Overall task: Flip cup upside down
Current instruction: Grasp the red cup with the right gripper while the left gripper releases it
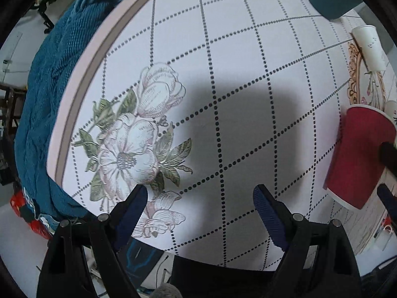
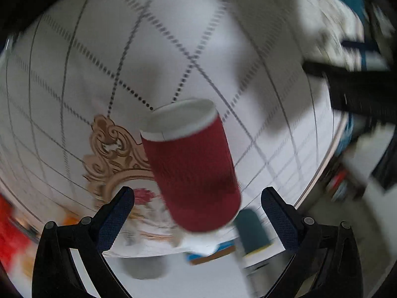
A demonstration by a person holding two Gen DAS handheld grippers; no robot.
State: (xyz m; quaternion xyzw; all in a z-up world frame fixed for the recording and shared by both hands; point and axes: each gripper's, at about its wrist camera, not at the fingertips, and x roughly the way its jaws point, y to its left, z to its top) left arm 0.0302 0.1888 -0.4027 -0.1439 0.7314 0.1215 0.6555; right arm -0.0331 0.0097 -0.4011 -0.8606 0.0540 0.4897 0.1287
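The right tool (image 2: 197, 198) stands wide around the red cup (image 2: 196, 173); close gently mid-wall, because paper crushes easily.

My left wrist camera looks steeply down at the tablecloth (image 1: 248, 62) from close above; the red cup (image 1: 357, 154) sits at its right edge. My right wrist camera, blurred, faces that cup (image 2: 193, 168) from much nearer, sharing the cloth (image 2: 223, 24).

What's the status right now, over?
Left hand-held gripper open, empty. Right hand-held gripper open around red cup, no contact seen. White cup stands apart, nothing in the way.
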